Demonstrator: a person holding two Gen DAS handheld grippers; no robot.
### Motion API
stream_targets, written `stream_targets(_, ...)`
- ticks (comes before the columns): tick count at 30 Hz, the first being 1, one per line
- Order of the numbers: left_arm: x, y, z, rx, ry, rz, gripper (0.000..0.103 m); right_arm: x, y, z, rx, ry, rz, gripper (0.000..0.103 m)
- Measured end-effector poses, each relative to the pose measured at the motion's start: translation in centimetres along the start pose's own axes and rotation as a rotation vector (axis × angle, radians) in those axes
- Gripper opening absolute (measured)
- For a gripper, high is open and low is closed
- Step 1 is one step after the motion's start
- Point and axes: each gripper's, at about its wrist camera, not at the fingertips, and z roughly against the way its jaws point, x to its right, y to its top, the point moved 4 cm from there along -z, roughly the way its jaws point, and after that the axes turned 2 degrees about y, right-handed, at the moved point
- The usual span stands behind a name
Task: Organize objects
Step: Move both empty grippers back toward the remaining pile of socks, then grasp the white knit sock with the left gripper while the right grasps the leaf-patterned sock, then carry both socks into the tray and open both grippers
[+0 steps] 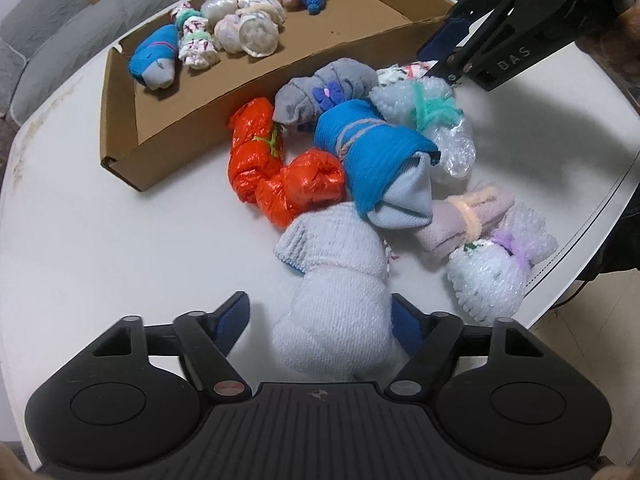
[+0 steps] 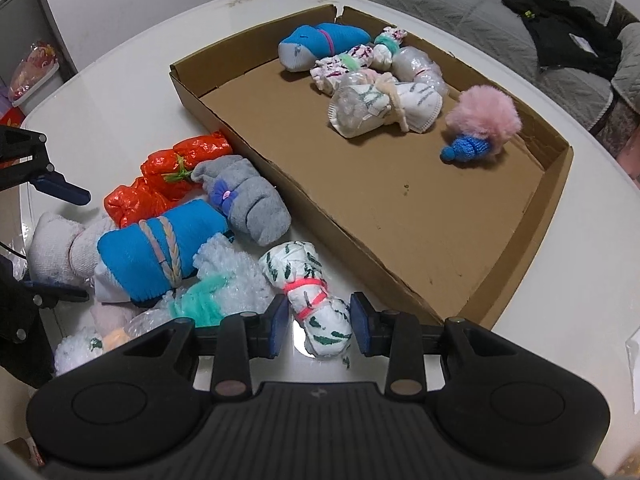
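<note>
"DAS" marks the open right gripper (image 1: pixel 444 54); left gripper (image 1: pixel 320 320) open around white sock (image 1: pixel 336 320).

A white desk (image 2: pixel 120 112) carries a shallow cardboard tray (image 2: pixel 400 216) on its far side. Near the tray, directly on the desk, lies a pile of tied bundles: orange (image 1: pixel 280 172), grey (image 1: pixel 320 92), blue (image 1: pixel 372 156), white knit (image 1: pixel 336 304), green-patterned white (image 2: pixel 316 300).

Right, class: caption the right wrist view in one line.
Open right gripper straddles a white green-patterned bundle beside the cardboard tray.
</note>
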Motion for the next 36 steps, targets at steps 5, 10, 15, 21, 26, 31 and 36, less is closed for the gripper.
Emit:
stream_targets(5,0.3,0.3,0.1,-0.010,-0.027,0.007,0.056,0.0,0.1,0.1,-0.007,0.029,-0.018,0.028)
stream_targets(10,0.5,0.4,0.3,-0.023,-0.023,-0.021,0.050,0.4,-0.3,0.7,-0.013,0.048,-0.060,0.025)
stream_targets(15,-0.2,0.7,1.1,-0.029,-0.012,-0.014,0.050,0.9,-0.5,2.1,0.006,0.046,-0.099,0.023)
stream_targets(21,-1.1,1.0,1.4,-0.049,0.018,-0.009,0.050,1.2,-0.8,2.6,0.004,0.054,-0.119,0.023)
stream_targets(26,-2.3,1.3,2.5,-0.064,0.032,-0.007,0.050,1.9,-0.6,4.2,0.052,0.067,-0.150,0.023)
stream_targets(31,-3.3,1.9,3.8,-0.074,0.019,-0.024,0.050,2.7,-0.3,5.6,0.092,0.066,-0.189,0.023)
stream_targets(36,-7.1,4.6,6.3,0.013,0.058,0.033,0.050,3.3,1.7,7.1,0.158,0.083,-0.233,0.023)
